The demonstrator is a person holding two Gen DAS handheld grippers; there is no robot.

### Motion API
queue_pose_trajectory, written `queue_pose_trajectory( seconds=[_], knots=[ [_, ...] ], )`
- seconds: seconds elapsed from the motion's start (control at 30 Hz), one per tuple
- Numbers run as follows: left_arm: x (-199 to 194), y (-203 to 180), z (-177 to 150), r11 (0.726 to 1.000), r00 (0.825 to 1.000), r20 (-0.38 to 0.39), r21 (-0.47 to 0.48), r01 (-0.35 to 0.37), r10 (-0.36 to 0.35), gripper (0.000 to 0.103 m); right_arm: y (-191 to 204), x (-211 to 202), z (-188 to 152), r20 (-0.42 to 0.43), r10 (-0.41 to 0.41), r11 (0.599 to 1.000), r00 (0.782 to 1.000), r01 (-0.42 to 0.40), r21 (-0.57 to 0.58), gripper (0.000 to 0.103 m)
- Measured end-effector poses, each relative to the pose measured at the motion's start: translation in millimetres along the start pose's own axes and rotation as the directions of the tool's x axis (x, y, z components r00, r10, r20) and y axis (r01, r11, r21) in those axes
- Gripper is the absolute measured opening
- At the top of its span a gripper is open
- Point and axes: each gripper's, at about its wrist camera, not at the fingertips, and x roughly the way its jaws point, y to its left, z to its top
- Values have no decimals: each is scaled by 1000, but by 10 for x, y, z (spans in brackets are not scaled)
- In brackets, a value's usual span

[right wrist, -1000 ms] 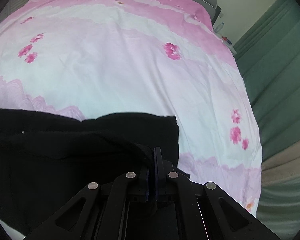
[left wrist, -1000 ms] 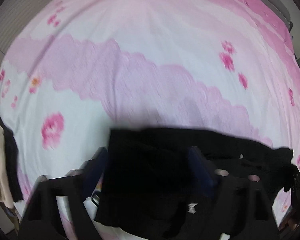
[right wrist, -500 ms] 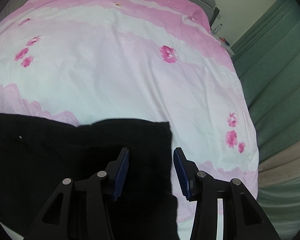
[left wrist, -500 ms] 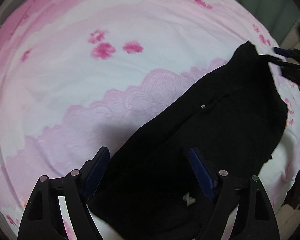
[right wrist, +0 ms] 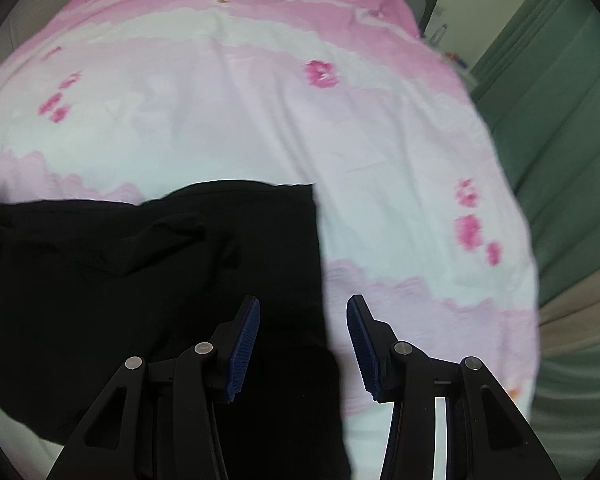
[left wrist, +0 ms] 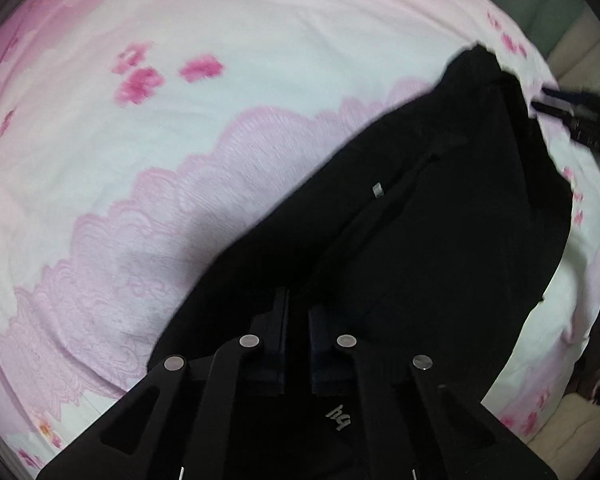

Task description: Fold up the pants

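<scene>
The black fabric pants (left wrist: 440,240) lie spread on a bed covered by a pink and white sheet printed with magenta flowers and a lilac lace-like band (left wrist: 180,160). In the left wrist view the pants stretch from the bottom centre diagonally up to the right, with a small silver stud (left wrist: 377,190) showing beside a seam and a small pale printed mark (left wrist: 339,418) near the lower edge. The left gripper (left wrist: 298,334) has its two dark fingers drawn close together with black cloth bunched between them, so it is clamped on the near end of the pants. At the far upper right of that view the dark tips of the other gripper sit just beside the far corner of the pants. In the right wrist view the pants (right wrist: 160,272) fill the lower left, wrinkled, with a straight edge running down the middle of the frame. The right gripper (right wrist: 302,344) has its blue ribbed pads (right wrist: 244,352) spread wide apart, one over the black cloth and one over the sheet, straddling that edge and gripping nothing. Green curtains (right wrist: 560,120) hang beyond the bed on the right.
</scene>
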Motion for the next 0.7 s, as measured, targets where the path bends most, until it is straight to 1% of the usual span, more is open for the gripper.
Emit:
queue_pose_trajectory(
  seconds=[0.07, 0.17, 0.23, 0.27, 0.3, 0.33, 0.37, 0.4, 0.43, 0.47, 0.5, 0.53, 0.57, 0.63, 0.67, 0.7],
  knots=[
    [-69, 117, 27, 999, 1000, 23, -37, -8, 9, 9, 57, 40, 2, -7, 62, 998, 998, -62, 21, 46],
    [-70, 266, 98, 996, 999, 25, -88, -21, 23, 9, 222, 170, 35, -30, 80, 997, 996, -81, -12, 45],
    [-47, 308, 115, 995, 1000, 16, -99, -21, 23, 9, 305, 276, 56, -58, 100, 995, 993, -101, -15, 42],
    [-36, 291, 120, 995, 999, 12, -90, -33, 34, 9, 342, 358, 80, -80, 105, 994, 991, -106, -11, 32],
    [-25, 230, 115, 996, 999, 13, -79, -45, 46, 9, 348, 404, 96, -93, 110, 994, 990, -111, -6, 16],
    [-26, 251, 122, 996, 999, 17, -73, -51, 52, 9, 342, 437, 114, -103, 119, 993, 988, -119, 0, 9],
    [-47, 244, 121, 996, 998, 25, -72, -53, 55, 9, 304, 461, 140, -109, 95, 996, 990, -94, 7, 5],
    [-52, 221, 126, 996, 998, 31, -78, -53, 56, 9, 263, 441, 166, -97, 53, 999, 994, -52, 6, 5],
    [-65, 218, 124, 995, 998, 35, -88, -56, 60, 9, 222, 401, 200, -71, 15, 1000, 997, -15, 2, 5],
    [-69, 193, 107, 994, 997, 38, -95, -60, 64, 9, 145, 338, 289, -26, -51, 999, 998, 51, -8, 5],
    [-78, 204, 88, 993, 997, 38, -100, -64, 68, 9, 95, 318, 366, -11, -77, 997, 997, 77, -11, 5],
    [-71, 209, 89, 992, 997, 33, -105, -70, 74, 9, 37, 302, 451, -2, -80, 997, 997, 80, -5, 5],
    [-58, 181, 95, 992, 996, 33, -105, -75, 79, 9, -55, 259, 563, 9, -39, 999, 999, 39, 21, 6],
    [-20, 110, 168, 991, 995, 33, -98, -88, 92, 9, -91, 161, 624, 6, 29, 999, 1000, -29, 35, 28],
    [8, 96, 215, 991, 995, 32, -101, -88, 92, 9, -56, 97, 595, 15, 39, 999, 999, -40, 28, 54],
    [55, 72, 242, 990, 995, 30, -108, -88, 91, 9, -6, 40, 555, 29, 48, 999, 998, -49, 18, 70]
  ],
)
